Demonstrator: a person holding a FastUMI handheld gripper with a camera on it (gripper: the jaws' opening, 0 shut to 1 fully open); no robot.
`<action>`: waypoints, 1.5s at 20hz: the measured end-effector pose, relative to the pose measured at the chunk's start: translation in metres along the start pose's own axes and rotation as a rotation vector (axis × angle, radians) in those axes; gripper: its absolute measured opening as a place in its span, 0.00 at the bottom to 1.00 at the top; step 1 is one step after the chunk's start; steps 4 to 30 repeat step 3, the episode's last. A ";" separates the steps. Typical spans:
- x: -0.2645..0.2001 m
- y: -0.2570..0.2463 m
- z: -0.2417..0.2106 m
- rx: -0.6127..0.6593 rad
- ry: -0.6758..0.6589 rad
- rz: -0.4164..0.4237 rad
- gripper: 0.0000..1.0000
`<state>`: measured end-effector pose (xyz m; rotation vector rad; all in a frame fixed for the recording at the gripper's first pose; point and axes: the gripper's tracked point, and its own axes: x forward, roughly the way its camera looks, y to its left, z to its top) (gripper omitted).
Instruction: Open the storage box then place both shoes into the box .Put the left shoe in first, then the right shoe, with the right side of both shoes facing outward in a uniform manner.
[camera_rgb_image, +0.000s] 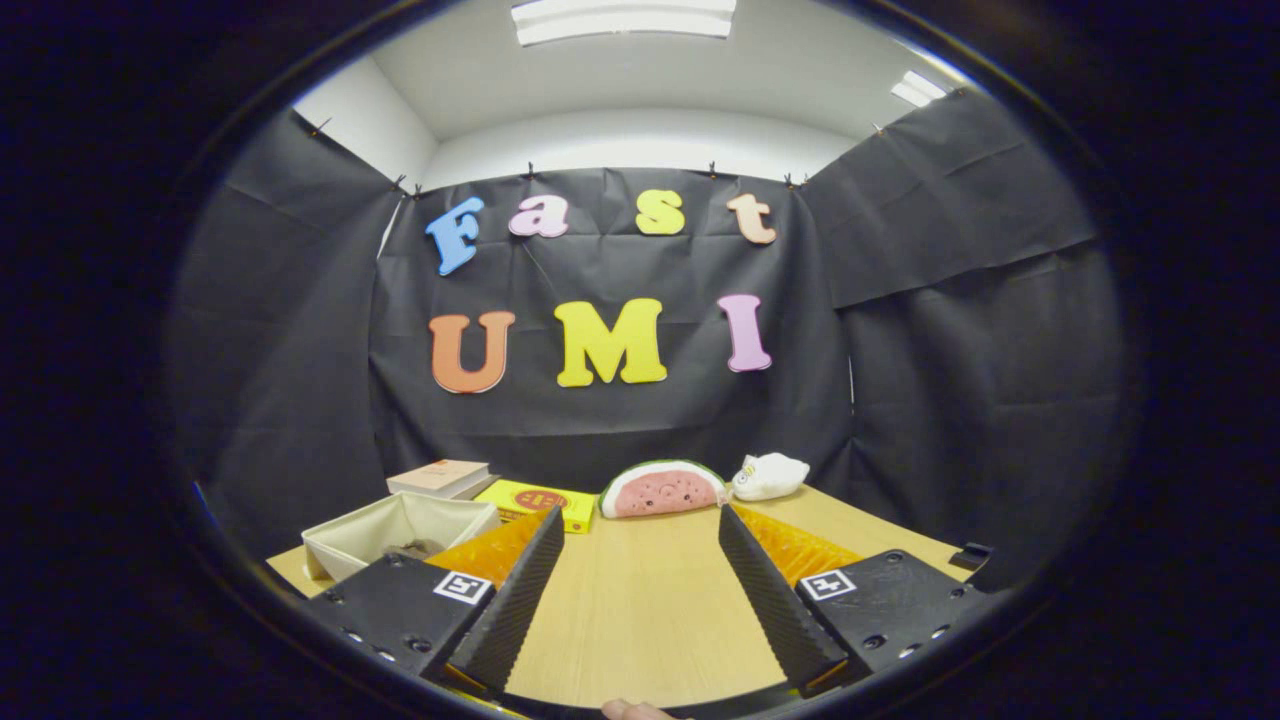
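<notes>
In the gripper view the tongs (640, 580) stand wide, and both fingers (520, 590) reach forward over a wooden worktop (640, 610). Nothing is between them, only the bare wood of the worktop shows in the gap. Each finger carries a small square marker on its upper block.

Beyond the left finger, and partly hidden behind it, stands a pale box (395, 530) with cloth-like walls and an open top. Something dark lies at its bottom; I cannot tell if it is a shoe. Behind this box, further from the tongs, lies a flat book (440, 477), and just beside the book, more toward the middle, a yellow flat box (535, 502) with a round red mark on its top.

Straight ahead of the gap between the fingers, at the far edge of the worktop, a soft toy in the shape of a watermelon slice (662, 490) stands with its pink side turned to the tongs. Just to its right, beyond the right finger, lies a small white soft toy (768, 476), very near the slice, perhaps touching it.

At the near end of the gap, below the fingers, a fingertip (632, 710) of the person shows
</notes>
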<state>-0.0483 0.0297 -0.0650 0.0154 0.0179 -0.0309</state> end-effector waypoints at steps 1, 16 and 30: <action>0.000 0.002 -0.001 -0.004 0.003 0.004 0.96; 0.001 0.003 -0.003 -0.006 0.006 0.009 0.96; 0.001 0.003 -0.003 -0.006 0.006 0.009 0.96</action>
